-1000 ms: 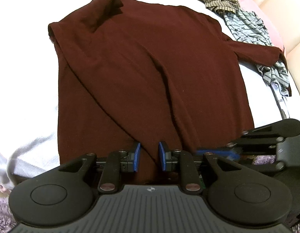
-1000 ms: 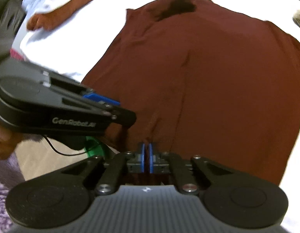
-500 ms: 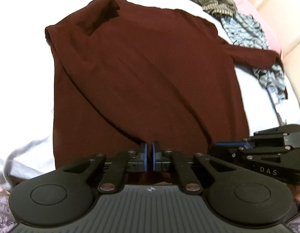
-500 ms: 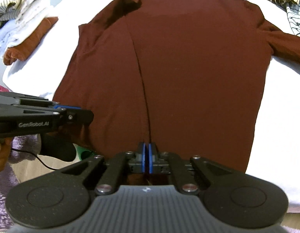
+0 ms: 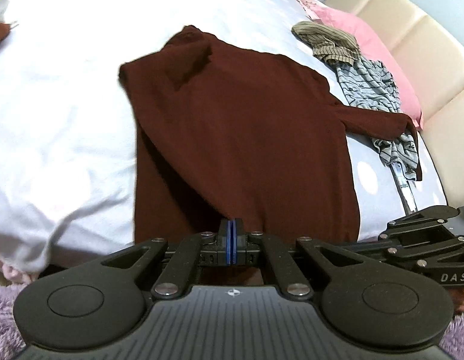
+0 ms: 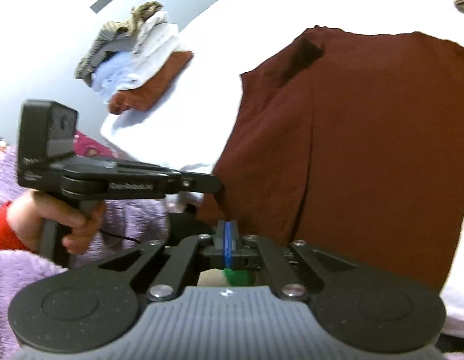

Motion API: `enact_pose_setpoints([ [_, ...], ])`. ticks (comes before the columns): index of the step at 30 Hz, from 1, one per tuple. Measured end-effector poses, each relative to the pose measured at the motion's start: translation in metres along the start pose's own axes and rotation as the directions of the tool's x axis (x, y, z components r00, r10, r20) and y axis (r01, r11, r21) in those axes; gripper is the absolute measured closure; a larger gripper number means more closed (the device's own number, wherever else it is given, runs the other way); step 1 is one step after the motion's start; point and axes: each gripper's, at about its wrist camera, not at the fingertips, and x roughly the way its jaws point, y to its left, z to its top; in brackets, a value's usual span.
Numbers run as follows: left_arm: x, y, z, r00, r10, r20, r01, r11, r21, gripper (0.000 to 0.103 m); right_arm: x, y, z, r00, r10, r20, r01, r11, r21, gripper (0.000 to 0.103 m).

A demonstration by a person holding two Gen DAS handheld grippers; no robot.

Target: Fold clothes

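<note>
At the bed's near edge, both tongs (image 5: 231, 234) (image 6: 228, 241) clench the maroon shirt's (image 5: 247, 138) hem, itself hidden behind the pads.

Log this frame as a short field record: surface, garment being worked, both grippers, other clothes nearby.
surface: white bed sheet
garment: maroon shirt, spread out, hem nearest the camera
left gripper: shut on shirt hem
right gripper: shut on shirt hem
other clothes: folded pile; striped garments by pink pillow
</note>
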Motion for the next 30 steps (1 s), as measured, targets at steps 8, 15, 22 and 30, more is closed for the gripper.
enact_pose_setpoints([
  [8, -0.002, 0.023, -0.018, 0.992, 0.099, -0.084, -0.102, 0.994, -0.032, 0.103, 0.022, 0.014, -0.004, 0.998, -0.025, -0.059, 0.019, 0.996, -0.092, 0.094],
  [15, 0.014, 0.033, -0.021, 0.981, 0.139, -0.132, -0.143, 0.990, -0.017, 0.103, 0.056, -0.006, -0.001, 0.989, -0.123, -0.083, 0.122, 0.992, -0.019, 0.068],
  [22, 0.012, 0.044, -0.024, 0.982, 0.137, -0.127, -0.143, 0.989, -0.043, 0.103, 0.088, -0.017, 0.001, 0.984, -0.161, -0.072, 0.161, 0.987, -0.004, 0.070],
  [30, 0.007, 0.048, -0.026, 0.984, 0.135, -0.112, -0.142, 0.988, -0.057, 0.103, 0.091, -0.015, 0.004, 0.986, -0.148, -0.081, 0.149, 0.989, 0.009, 0.101],
])
